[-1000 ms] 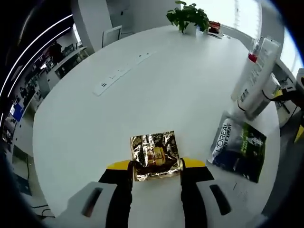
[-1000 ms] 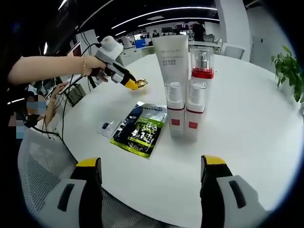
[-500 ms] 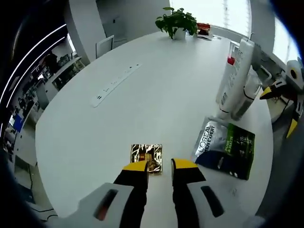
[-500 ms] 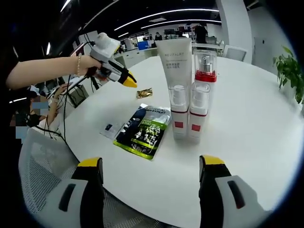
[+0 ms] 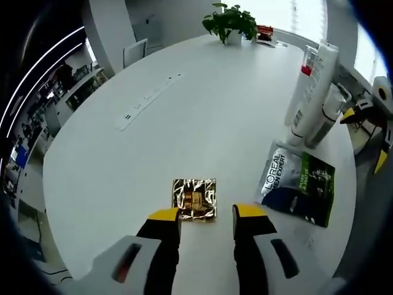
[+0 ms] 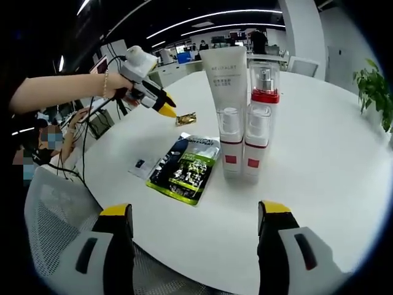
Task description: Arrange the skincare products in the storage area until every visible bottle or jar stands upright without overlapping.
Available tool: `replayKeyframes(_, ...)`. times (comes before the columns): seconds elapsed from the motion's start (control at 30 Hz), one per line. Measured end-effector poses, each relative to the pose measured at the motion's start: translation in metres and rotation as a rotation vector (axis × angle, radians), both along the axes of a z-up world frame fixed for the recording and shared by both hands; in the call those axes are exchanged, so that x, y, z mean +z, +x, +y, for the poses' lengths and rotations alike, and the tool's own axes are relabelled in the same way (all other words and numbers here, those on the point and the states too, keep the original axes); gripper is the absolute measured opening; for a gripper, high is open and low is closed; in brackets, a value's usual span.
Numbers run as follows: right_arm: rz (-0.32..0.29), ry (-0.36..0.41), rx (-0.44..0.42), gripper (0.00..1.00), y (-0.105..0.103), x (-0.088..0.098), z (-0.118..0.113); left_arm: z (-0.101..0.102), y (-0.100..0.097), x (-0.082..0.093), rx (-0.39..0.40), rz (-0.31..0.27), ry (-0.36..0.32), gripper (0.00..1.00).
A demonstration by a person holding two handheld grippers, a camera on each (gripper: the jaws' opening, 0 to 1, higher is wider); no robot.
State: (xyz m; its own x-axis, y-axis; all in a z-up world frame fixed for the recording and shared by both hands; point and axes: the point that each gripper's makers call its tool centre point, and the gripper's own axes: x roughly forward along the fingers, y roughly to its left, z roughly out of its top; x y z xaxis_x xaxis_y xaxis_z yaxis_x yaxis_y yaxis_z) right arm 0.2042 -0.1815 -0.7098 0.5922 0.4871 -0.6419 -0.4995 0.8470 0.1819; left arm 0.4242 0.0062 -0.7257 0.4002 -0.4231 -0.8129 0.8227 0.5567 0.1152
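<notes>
A crinkled gold foil sachet [image 5: 194, 199] lies flat on the white table [image 5: 184, 123], just beyond my left gripper [image 5: 207, 214], whose jaws stand open and hold nothing. A white tube [image 6: 224, 77] stands upright with two clear pump bottles [image 6: 259, 123] that have red bands. These are in front of my right gripper [image 6: 195, 210], which is open wide near the table edge. A green and dark L'Oreal sachet [image 6: 184, 167] lies flat to their left. In the right gripper view a hand holds the left gripper [image 6: 164, 109] close over the gold sachet [image 6: 186, 118].
A small clear packet [image 6: 140, 166] lies beside the green sachet [image 5: 299, 184]. A potted plant [image 5: 230, 21] stands at the far table edge, and a power strip [image 5: 150, 98] is set into the tabletop. A mesh chair [image 6: 55, 227] stands at the near edge.
My left gripper let go of the gold sachet, which now lies on the table; its jaws then spread wider and dipped back close to it. The right gripper stayed put.
</notes>
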Motion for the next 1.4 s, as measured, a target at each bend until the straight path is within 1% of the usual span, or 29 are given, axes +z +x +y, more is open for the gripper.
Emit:
replayKeyframes(0.03,0.001,-0.001,0.000,0.84,0.000,-0.001,0.000,0.000,0.000,-0.001,0.001,0.001,0.000,0.40)
replayKeyframes(0.1,0.005,-0.002,0.001,0.84,0.000,-0.002,0.000,0.005,0.007,-0.008,-0.001,0.009,-0.001,0.42)
replayKeyframes(0.13,0.005,-0.003,0.001,0.84,0.000,-0.003,0.000,-0.002,0.000,-0.003,-0.004,0.010,-0.001,0.43)
replayKeyframes(0.17,0.006,-0.004,0.001,0.84,-0.001,-0.001,0.000,-0.003,-0.001,-0.003,-0.005,0.012,0.001,0.44)
replayKeyframes(0.23,0.007,-0.004,0.001,0.84,-0.001,-0.002,0.000,0.001,0.005,-0.009,-0.008,0.013,0.004,0.44)
replayKeyframes(0.3,0.007,-0.005,-0.003,0.84,-0.001,-0.002,-0.001,-0.003,-0.001,-0.008,-0.010,0.016,0.011,0.45)
replayKeyframes(0.33,0.008,-0.005,-0.004,0.84,-0.001,-0.002,-0.002,0.000,0.005,-0.012,-0.012,0.018,0.014,0.46)
replayKeyframes(0.37,0.009,-0.003,-0.005,0.84,0.000,-0.003,-0.001,0.000,0.007,-0.014,-0.013,0.020,0.016,0.47)
replayKeyframes(0.43,0.010,-0.002,-0.007,0.84,0.000,-0.003,-0.002,-0.001,0.005,-0.016,-0.012,0.026,0.019,0.50)
replayKeyframes(0.5,0.013,-0.003,-0.007,0.84,0.000,-0.004,-0.002,-0.003,0.002,-0.016,-0.014,0.030,0.031,0.50)
replayKeyframes(0.53,0.013,-0.003,-0.006,0.84,0.000,-0.004,-0.001,0.000,0.009,-0.020,-0.014,0.032,0.033,0.50)
replayKeyframes(0.63,0.014,-0.005,-0.006,0.84,-0.001,-0.003,-0.001,-0.001,0.011,-0.023,-0.011,0.041,0.040,0.52)
replayKeyframes(0.7,0.015,-0.005,-0.005,0.84,-0.001,-0.004,-0.001,0.001,0.013,-0.029,-0.012,0.048,0.049,0.52)
replayKeyframes(0.77,0.016,-0.006,-0.005,0.84,-0.001,-0.003,-0.002,0.000,0.013,-0.030,-0.016,0.058,0.053,0.51)
replayKeyframes(0.83,0.017,-0.005,-0.005,0.84,-0.001,-0.003,-0.002,0.001,0.014,-0.035,-0.019,0.061,0.070,0.51)
replayKeyframes(0.9,0.018,-0.006,-0.006,0.84,-0.001,-0.004,-0.002,0.001,0.014,-0.036,-0.015,0.067,0.077,0.50)
replayKeyframes(0.97,0.019,-0.004,-0.007,0.84,-0.001,-0.005,-0.002,0.007,0.023,-0.038,-0.001,0.081,0.079,0.49)
replayKeyframes(1.03,0.019,-0.005,-0.008,0.84,-0.001,-0.004,-0.002,0.005,0.021,-0.040,0.001,0.086,0.088,0.49)
replayKeyframes(1.13,0.020,-0.004,-0.009,0.84,-0.001,-0.003,-0.002,0.005,0.023,-0.043,-0.014,0.104,0.090,0.49)
replayKeyframes(1.23,0.021,-0.004,-0.009,0.84,-0.001,-0.005,-0.002,0.008,0.027,-0.045,-0.018,0.110,0.094,0.49)
replayKeyframes(1.27,0.021,-0.005,-0.008,0.84,-0.001,-0.004,-0.003,0.004,0.021,-0.041,-0.024,0.116,0.093,0.49)
replayKeyframes(1.33,0.023,-0.004,-0.007,0.84,-0.002,-0.003,-0.002,0.001,0.016,-0.040,-0.041,0.130,0.088,0.46)
replayKeyframes(1.4,0.023,-0.006,-0.007,0.84,-0.002,-0.004,-0.002,0.000,0.017,-0.041,-0.053,0.132,0.090,0.45)
